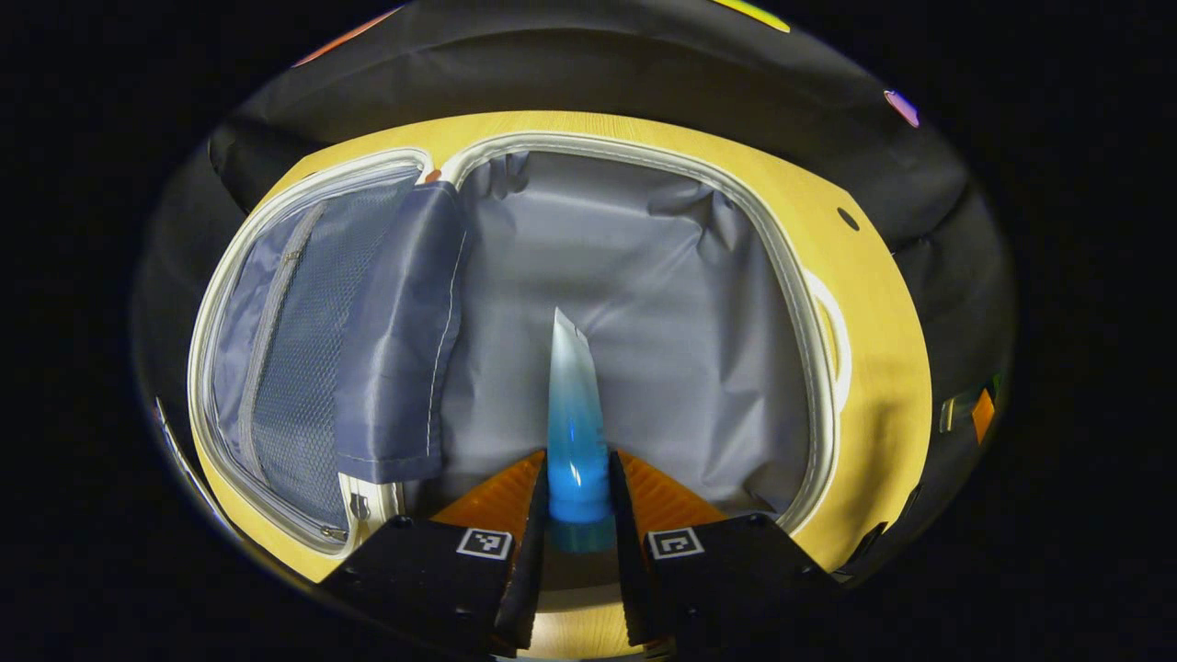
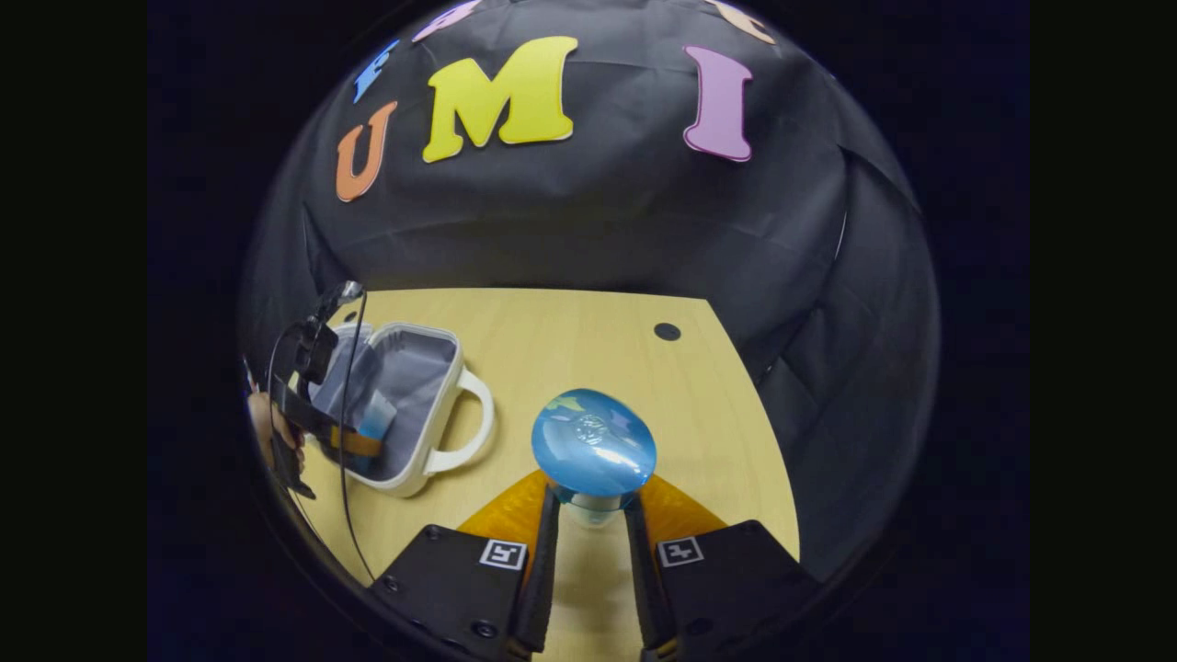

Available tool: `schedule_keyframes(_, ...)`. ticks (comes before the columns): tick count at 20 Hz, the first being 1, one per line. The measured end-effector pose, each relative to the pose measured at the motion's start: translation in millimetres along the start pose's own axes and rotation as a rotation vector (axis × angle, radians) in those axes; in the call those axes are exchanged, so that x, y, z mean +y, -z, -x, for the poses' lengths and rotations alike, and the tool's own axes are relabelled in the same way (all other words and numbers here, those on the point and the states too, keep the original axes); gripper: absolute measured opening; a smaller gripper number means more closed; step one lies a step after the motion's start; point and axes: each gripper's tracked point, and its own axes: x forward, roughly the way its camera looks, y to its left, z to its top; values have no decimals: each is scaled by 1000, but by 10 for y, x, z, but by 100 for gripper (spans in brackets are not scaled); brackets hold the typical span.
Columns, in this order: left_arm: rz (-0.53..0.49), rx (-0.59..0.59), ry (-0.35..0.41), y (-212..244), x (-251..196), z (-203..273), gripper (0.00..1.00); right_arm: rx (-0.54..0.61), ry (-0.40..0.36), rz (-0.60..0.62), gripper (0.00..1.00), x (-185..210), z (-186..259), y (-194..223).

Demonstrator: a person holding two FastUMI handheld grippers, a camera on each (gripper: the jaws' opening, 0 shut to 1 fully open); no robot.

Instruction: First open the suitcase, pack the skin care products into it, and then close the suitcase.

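Left gripper view: left gripper [image 1: 577, 515] clamps both fingers on a blue tube [image 1: 574, 432] over the open suitcase [image 1: 644, 303]. Right gripper [image 2: 593, 529] pinches a blue bottle [image 2: 593, 452] above the table [image 2: 588, 349]; no writing readable.

Lighting even and moderate in both views, apparently from overhead. Strong fisheye curvature bends the bench [image 2: 588, 368] edges and suitcase [image 1: 828, 349] rim; periphery darkens. Small glare spots on the blue tube [image 1: 575, 432] and blue bottle [image 2: 593, 446]. Focus sharp centrally; shadows soft.
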Motion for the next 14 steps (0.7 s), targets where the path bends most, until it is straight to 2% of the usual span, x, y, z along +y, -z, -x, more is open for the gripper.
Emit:
schedule_keyframes(1, 7, -28, 63, -18, -125, 74, 40, -5, -19, 4, 35, 107, -8, -74)
schedule_keyframes(3, 7, -92, 81, -70, -148, 264, 48, -17, -76, 22, 35, 396, -54, -242)
schedule_keyframes(4, -4, -122, 82, -79, -126, 356, 42, -15, -101, 32, 32, 537, -89, -294)
schedule_keyframes(6, -17, -179, 69, -101, -44, 592, 83, -12, -145, 64, 35, 866, -166, -395)
schedule_keyframes(7, -26, -210, 61, -109, 22, 730, 91, -6, -175, 79, 35, 1050, -186, -423)
schedule_keyframes(11, -71, -391, 2, -153, 393, 1275, 93, 42, -291, 111, 35, 1853, -247, -398)
schedule_keyframes(14, -105, -552, -52, -212, 627, 1717, 94, 128, -335, 131, 33, 2317, -391, -179)
